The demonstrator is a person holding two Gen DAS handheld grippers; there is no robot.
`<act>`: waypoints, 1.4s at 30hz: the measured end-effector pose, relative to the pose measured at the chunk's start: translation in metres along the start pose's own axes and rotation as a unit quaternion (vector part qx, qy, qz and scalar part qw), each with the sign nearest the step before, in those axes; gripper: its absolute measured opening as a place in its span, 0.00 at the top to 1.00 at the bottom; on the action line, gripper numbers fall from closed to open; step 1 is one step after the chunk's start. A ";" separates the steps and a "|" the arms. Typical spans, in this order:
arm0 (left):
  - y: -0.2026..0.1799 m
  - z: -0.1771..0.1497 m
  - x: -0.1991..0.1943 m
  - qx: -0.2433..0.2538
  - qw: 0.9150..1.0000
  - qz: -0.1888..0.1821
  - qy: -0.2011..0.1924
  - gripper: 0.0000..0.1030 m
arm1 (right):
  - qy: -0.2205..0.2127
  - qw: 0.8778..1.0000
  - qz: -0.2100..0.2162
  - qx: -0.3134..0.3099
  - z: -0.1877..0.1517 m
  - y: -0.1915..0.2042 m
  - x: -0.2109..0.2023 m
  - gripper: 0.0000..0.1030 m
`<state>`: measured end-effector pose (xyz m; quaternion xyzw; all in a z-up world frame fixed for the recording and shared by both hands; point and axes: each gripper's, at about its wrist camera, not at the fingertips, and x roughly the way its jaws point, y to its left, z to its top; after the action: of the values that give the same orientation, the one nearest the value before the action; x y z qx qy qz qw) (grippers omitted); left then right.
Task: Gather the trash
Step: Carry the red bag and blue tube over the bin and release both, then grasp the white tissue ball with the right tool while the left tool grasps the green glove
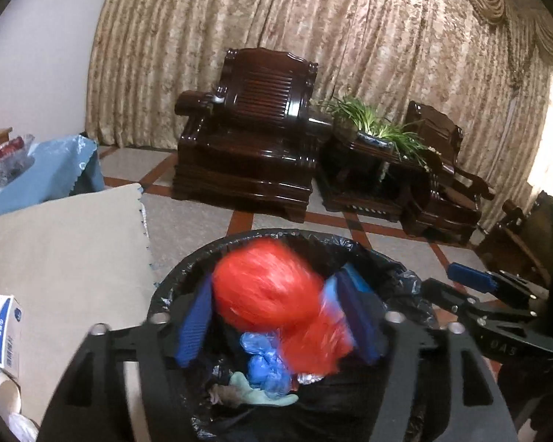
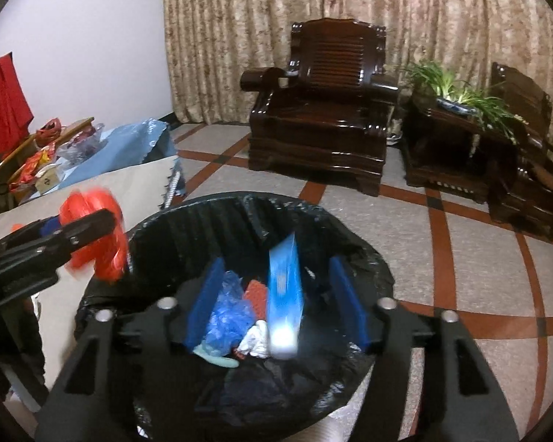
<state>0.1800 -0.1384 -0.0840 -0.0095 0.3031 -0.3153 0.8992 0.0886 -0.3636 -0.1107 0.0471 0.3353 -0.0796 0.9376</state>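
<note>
Both grippers hang over the bin (image 2: 365, 258). Left gripper (image 1: 280, 316) jaws wide around a red bag (image 1: 269, 287); right gripper (image 2: 276, 309) jaws wide around a blue packet (image 2: 285, 294).

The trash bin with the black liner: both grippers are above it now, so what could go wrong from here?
1. The red plastic bag, blurred between the open left gripper pads, sits near the trash bin rim in the right wrist view; it might land outside.
2. The blue packet between the open right gripper pads looks tilted and could catch on the black liner.
3. The grippers are close and may collide.
</note>
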 end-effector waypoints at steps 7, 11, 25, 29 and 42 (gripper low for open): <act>0.017 -0.007 -0.022 -0.003 0.999 0.028 -0.014 0.14 | -0.025 1.000 0.002 0.019 -0.003 0.002 -0.011 0.06; 0.039 -0.013 -0.053 -0.016 0.997 0.070 -0.034 0.10 | -0.036 0.999 0.028 0.021 0.000 0.019 -0.018 0.05; 0.137 -0.069 -0.158 -0.059 0.966 0.246 -0.047 0.08 | -0.040 0.985 0.158 -0.062 0.000 0.157 -0.021 0.05; 0.157 -0.091 -0.174 -0.075 0.957 0.277 -0.034 0.09 | -0.037 0.977 0.191 -0.091 -0.006 0.192 -0.021 0.05; 0.209 -0.135 -0.212 -0.120 0.935 0.332 -0.028 0.10 | 0.001 0.952 0.265 -0.152 -0.040 0.293 0.004 0.05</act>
<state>0.0922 0.1743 -0.1237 -0.0251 0.2994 0.0405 0.9529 0.1199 -0.0706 -0.1343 -0.0092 0.3198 0.2233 0.9208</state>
